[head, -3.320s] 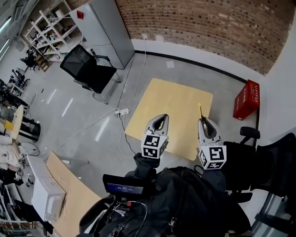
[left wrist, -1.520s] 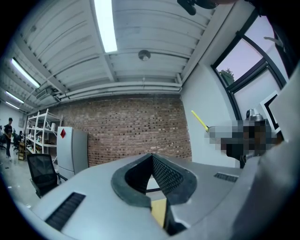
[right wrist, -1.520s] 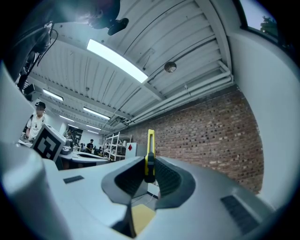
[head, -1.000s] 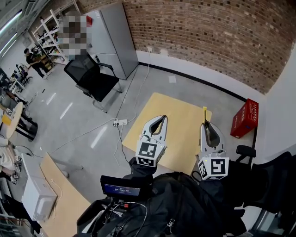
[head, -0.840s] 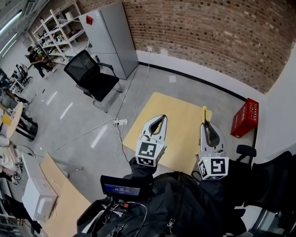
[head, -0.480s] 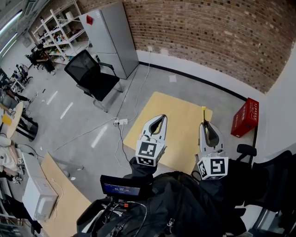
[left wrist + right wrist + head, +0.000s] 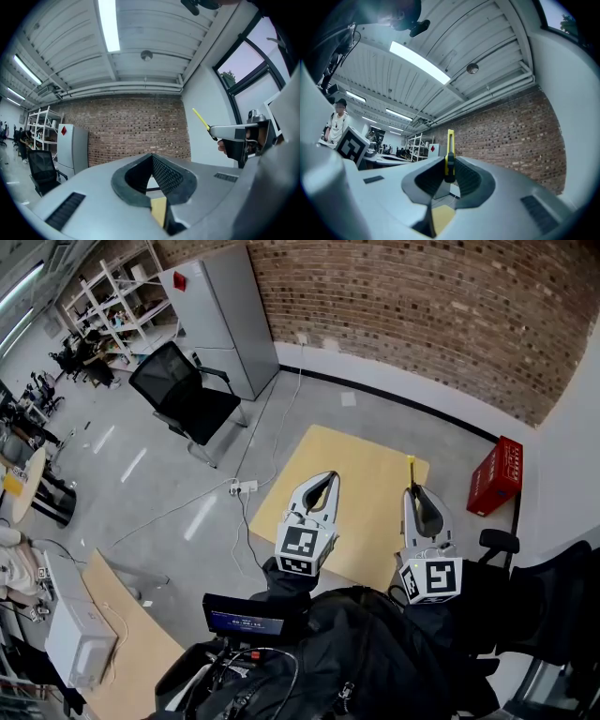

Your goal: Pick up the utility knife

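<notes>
Plainly, the right hand-held gripper [image 7: 413,491] pinches the yellow utility knife [image 7: 450,145], while the left hand-held gripper [image 7: 330,476] is closed

Compared to a few secs back, the right gripper [image 7: 413,491] gripping the utility knife [image 7: 411,468] sits straighter and a touch nearer, same for the left gripper [image 7: 329,476]. The far-left person [image 7: 94,362] wandered right along the shelves [image 7: 120,298].
</notes>
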Demonstrator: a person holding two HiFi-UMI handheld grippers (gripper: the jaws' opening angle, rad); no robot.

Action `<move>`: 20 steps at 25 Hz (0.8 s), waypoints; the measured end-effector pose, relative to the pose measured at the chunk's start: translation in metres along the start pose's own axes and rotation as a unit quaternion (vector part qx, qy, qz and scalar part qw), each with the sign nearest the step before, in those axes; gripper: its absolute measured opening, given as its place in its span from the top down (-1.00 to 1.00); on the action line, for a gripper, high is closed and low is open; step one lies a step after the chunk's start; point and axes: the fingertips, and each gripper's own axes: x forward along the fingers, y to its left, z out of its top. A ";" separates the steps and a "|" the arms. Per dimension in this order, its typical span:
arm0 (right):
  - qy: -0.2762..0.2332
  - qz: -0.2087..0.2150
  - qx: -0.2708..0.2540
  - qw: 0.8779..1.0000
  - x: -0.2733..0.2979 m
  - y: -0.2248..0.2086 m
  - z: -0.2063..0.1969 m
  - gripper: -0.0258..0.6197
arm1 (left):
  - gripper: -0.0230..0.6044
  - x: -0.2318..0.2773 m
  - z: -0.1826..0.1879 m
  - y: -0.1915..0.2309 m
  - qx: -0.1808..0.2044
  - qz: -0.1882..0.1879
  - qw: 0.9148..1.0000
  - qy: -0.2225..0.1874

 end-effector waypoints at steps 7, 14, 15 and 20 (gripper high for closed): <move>-0.003 0.004 -0.003 1.000 -0.002 0.006 0.005 0.71 | 0.93 -0.003 0.003 -0.001 -0.001 0.000 1.000 -0.001; -0.004 0.005 -0.003 1.000 -0.004 0.003 0.004 0.71 | 0.93 -0.003 0.001 -0.004 0.000 0.000 1.000 0.000; -0.004 0.006 -0.002 1.000 -0.004 0.003 0.004 0.71 | 0.93 -0.003 0.001 -0.004 0.000 0.000 1.000 0.000; -0.003 0.012 -0.023 1.000 -0.004 0.010 0.006 0.71 | 0.93 -0.005 0.001 -0.003 0.001 0.003 1.000 0.000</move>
